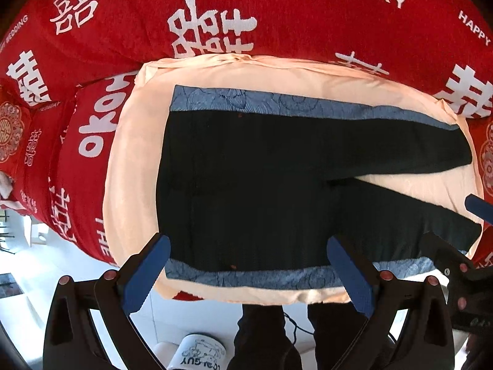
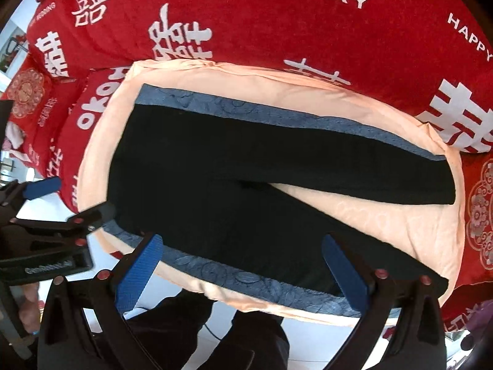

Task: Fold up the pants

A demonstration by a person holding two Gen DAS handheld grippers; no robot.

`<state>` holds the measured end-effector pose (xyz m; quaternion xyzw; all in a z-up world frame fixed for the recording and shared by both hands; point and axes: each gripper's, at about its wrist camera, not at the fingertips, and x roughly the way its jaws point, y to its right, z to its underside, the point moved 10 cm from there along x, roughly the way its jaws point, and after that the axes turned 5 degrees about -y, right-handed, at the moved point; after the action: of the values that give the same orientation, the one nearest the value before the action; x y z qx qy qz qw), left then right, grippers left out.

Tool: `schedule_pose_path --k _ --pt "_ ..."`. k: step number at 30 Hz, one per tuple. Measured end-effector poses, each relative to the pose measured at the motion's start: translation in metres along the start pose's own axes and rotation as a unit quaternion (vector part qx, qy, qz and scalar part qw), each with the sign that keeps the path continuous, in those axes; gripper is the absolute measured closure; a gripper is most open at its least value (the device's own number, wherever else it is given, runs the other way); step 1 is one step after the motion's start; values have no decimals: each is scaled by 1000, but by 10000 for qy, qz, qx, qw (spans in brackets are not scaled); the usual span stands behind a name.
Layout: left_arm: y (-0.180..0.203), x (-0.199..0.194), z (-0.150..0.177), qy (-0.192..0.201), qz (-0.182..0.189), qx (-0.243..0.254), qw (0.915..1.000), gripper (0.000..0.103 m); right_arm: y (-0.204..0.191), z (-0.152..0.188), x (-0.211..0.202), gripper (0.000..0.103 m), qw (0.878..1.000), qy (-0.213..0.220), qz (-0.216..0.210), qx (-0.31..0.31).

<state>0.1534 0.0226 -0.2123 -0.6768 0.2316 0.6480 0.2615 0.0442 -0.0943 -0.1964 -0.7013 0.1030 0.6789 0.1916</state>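
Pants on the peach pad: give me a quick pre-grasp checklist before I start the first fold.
1. Pants lie flat, legs spread apart: ok.
2. Left gripper open, empty: ok.
3. Right gripper open, empty: ok.
4. Both grippers touching fabric: cannot tell; they look raised over the near edge.
5. Near leg fully on the peach pad: not ok, cuff reaches the edge.
6. Nothing lying on the pants: ok.

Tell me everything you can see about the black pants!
The black pants lie flat and unfolded on a peach cushion. They look dark and soft, with blue patterned fabric showing along both long edges. The waist points left and the two legs spread apart in a V toward the right. Neither tool touches them.
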Motion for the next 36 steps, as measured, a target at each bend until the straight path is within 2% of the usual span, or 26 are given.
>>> schedule_pose_path --k 3,6,9,11,14,17,20,22,24,26,28,29,31,33,36 --pt "-1 14 -13 -47 21 -40 10000 1 11 -6 9 0 9999 -66 118 100" --pt "-4 35 -28 -100 -38 -49 9999 1 28 -17 32 0 9985 -321 346 266" --pt "-11 58 -44 -151 -225 -73 9996 1 33 -35 52 0 9990 14 435 -69" --pt "-16 70 -51 -149 -322 -73 9993 1 32 -50 70 0 9986 296 303 -321" --pt "-21 89 -62 -133 -464 -62 9988 1 32 -71 104 0 9980 379 180 -467" --pt "-22 108 -74 -127 -565 -54 9983 1 31 -106 140 0 9942 626 427 -769" --pt "-21 132 -87 -186 -621 -82 9979 1 27 -131 171 0 9933 644 339 -894" --pt "-19 147 -94 -249 -580 -170 9979 1 33 -138 200 0 9932 434 355 -1023" --pt "-16 159 -101 -269 -527 -223 9980 1 58 -134 227 0 9959 73 328 -841" --pt "-10 167 -111 -207 -464 -203 9985 1 96 -136 223 0 9969 410 361 -564" --pt "-7 173 -118 -186 -516 -127 9984 1 138 -132 217 0 9966 413 619 -362" --pt "-7 179 -123 -201 -611 -112 9979 1 156 -130 213 0 9969 464 596 -205" --pt "-13 191 -128 -319 -708 -272 9966 1 212 -121 206 0 9961 479 632 389" --pt "-16 196 -130 -372 -562 -504 9965 1 272 -107 198 0 9898 438 755 1123" --pt "-13 191 -132 -204 -408 -498 9977 1 305 -98 183 0 9833 332 911 1538"
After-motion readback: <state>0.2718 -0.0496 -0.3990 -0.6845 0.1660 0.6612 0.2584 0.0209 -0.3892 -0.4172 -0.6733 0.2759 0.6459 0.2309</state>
